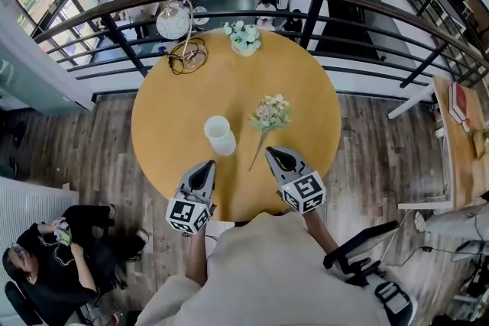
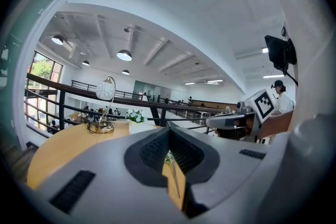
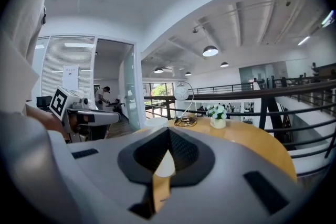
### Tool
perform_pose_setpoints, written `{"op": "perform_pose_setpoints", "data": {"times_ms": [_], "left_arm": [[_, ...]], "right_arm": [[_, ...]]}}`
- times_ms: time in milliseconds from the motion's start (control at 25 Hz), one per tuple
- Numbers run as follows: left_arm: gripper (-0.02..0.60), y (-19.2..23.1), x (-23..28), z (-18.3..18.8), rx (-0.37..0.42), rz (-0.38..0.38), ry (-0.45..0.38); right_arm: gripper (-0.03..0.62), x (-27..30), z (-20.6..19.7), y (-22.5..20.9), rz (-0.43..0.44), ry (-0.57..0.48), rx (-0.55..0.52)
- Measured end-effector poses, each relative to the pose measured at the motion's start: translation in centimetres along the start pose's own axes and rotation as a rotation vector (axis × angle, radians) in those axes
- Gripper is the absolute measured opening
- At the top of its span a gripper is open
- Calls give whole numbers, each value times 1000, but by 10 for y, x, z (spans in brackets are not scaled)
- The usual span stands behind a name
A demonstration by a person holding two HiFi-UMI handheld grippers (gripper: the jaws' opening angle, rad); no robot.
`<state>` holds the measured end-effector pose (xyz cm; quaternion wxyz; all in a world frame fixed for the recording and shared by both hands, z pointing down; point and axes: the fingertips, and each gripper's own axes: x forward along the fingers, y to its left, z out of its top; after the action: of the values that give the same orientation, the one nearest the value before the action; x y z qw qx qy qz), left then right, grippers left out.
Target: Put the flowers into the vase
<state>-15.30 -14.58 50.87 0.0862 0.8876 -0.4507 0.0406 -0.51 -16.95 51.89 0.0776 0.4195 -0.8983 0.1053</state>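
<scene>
Head view, one vase (image 1: 219,135), one loose bouquet (image 1: 269,117), left gripper (image 1: 208,166) and right gripper (image 1: 273,154) closed, empty

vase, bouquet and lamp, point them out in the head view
vase (image 1: 220,138), head view, on its white body
bouquet (image 1: 271,113), head view, on the blossoms
lamp (image 1: 173,21), head view, on the globe shade

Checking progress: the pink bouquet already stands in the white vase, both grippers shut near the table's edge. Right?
No. The head view shows the pink bouquet lying on the table beside the white vase, not in it. The left gripper and right gripper are shut near its edge.
</scene>
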Motion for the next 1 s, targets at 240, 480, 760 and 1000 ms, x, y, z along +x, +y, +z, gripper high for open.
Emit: {"op": "perform_pose_setpoints", "data": {"times_ms": [240,480,760,1000], "left_arm": [[6,-7,-2,-15,-60,30,43],[6,-7,3,-46,-87,48,115],[6,-9,4,-74,-130,54,183],[6,-3,13,-71,-125,41,186]], "right_arm": [[9,-5,-22,-8,21,81,42],[9,-6,-59,-20,36,165,87],[11,-7,-97,-26,41,260,153],[363,11,-130,-48,-8,355,262]]}}
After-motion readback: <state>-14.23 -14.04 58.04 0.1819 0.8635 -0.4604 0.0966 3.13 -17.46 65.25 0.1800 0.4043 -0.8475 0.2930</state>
